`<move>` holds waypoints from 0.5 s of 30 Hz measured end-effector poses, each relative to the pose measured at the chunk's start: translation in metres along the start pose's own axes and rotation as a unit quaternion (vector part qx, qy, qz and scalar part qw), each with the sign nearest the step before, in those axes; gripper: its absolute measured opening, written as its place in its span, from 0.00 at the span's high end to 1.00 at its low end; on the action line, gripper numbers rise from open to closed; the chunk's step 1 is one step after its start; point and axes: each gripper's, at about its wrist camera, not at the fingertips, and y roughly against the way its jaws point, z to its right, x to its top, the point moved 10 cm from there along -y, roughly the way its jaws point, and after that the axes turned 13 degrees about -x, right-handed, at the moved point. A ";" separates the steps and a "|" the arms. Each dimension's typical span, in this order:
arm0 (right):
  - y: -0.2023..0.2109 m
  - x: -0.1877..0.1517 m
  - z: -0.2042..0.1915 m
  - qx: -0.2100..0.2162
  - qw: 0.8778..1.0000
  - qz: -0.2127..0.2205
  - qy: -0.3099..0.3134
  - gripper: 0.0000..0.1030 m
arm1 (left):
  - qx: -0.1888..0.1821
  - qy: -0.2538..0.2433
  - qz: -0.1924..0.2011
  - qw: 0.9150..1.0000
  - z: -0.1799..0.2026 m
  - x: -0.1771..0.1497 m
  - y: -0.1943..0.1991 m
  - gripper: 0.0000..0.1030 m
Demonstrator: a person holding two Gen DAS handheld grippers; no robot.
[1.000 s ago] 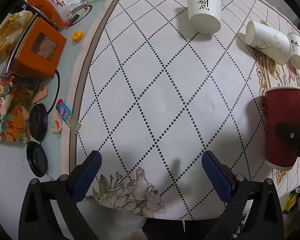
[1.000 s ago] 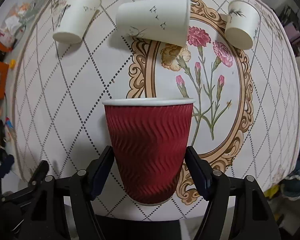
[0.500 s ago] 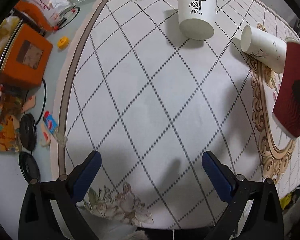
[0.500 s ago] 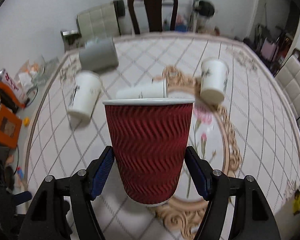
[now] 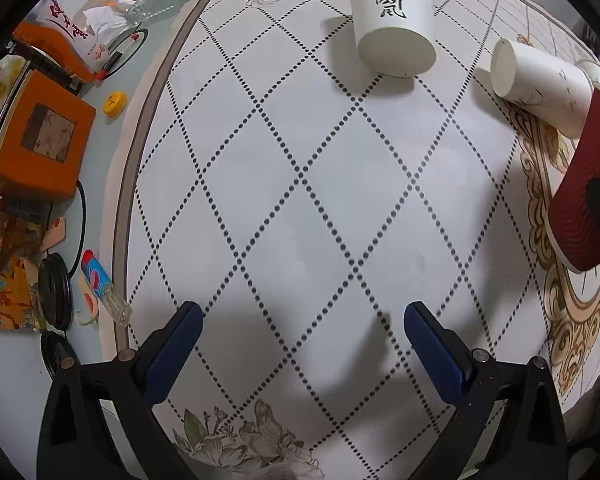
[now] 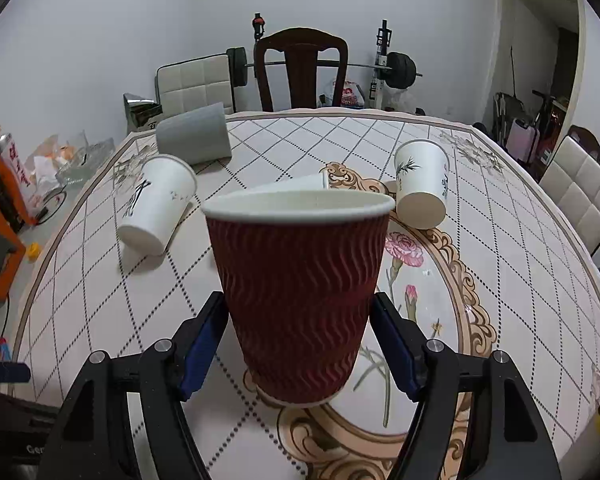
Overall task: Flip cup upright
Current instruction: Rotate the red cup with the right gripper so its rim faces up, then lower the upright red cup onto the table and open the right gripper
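My right gripper (image 6: 298, 340) is shut on a dark red ribbed paper cup (image 6: 300, 292), rim up, upright and just above or at the tablecloth. The cup also shows at the right edge of the left wrist view (image 5: 580, 196). My left gripper (image 5: 300, 344) is open and empty over the diamond-patterned cloth (image 5: 300, 200). Several white paper cups lie on their sides: one with black calligraphy (image 6: 156, 204) (image 5: 394, 24), one behind the red cup (image 5: 540, 88), one with a bamboo print (image 6: 420, 188). A grey cup (image 6: 194, 134) lies at the back left.
A dark wooden chair (image 6: 300, 68) and padded chairs stand at the table's far and right sides. Left of the table edge are an orange box (image 5: 36, 148), a yellow cap (image 5: 114, 104), black lids (image 5: 54, 292) and packaging.
The right gripper has tilted the red cup from pointing down at the table to rim-up and upright, and lowered it toward the cloth. The left gripper has moved little.
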 end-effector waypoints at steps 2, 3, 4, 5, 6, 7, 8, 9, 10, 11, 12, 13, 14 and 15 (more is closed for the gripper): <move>0.003 -0.005 0.001 0.001 1.000 -0.008 0.001 0.27 | 0.000 -0.003 0.002 1.000 -0.001 -0.005 0.003 0.00; 0.005 -0.009 0.002 0.002 1.000 -0.016 0.001 0.27 | -0.001 -0.003 0.003 1.000 0.002 -0.012 0.005 0.00; 0.006 -0.011 0.002 0.003 1.000 -0.021 0.001 0.27 | -0.001 -0.004 0.004 1.000 0.004 -0.016 0.008 0.00; 0.006 -0.014 0.003 0.005 1.000 -0.028 0.003 0.26 | -0.001 -0.004 0.007 1.000 0.003 -0.021 0.011 0.00; 0.008 -0.017 0.004 0.003 0.999 -0.033 0.007 0.23 | -0.001 -0.004 0.010 1.000 0.003 -0.025 0.018 0.00; 0.011 -0.019 0.005 0.002 0.999 -0.035 0.011 0.20 | 0.001 -0.005 0.015 1.000 0.003 -0.027 0.022 0.00; 0.014 -0.021 0.006 0.004 0.999 -0.036 0.015 0.13 | 0.002 -0.005 0.019 1.000 0.005 -0.030 0.027 0.00; 0.019 -0.022 0.008 0.002 0.999 -0.035 0.018 0.10 | 0.004 -0.006 0.025 1.000 0.009 -0.031 0.030 0.00; 0.025 -0.023 0.011 -0.001 0.999 -0.033 0.022 0.10 | 0.005 -0.006 0.031 0.999 0.010 -0.033 0.036 0.00; 0.031 -0.024 0.015 -0.003 0.999 -0.032 0.024 0.08 | 0.006 -0.006 0.037 0.999 0.011 -0.037 0.043 0.00; 0.037 -0.026 0.019 -0.005 0.999 -0.034 0.025 0.07 | 0.008 -0.006 0.042 0.999 0.016 -0.038 0.049 0.00; 0.043 -0.027 0.023 -0.006 0.999 -0.037 0.024 0.07 | 0.008 -0.006 0.048 0.999 0.018 -0.042 0.056 0.00; 0.051 -0.029 0.029 -0.007 0.999 -0.040 0.024 0.06 | 0.009 -0.007 0.053 0.999 0.019 -0.046 0.063 0.00; 0.058 -0.030 0.034 -0.011 0.999 -0.041 0.025 0.05 | 0.011 -0.008 0.060 0.998 0.023 -0.051 0.073 0.00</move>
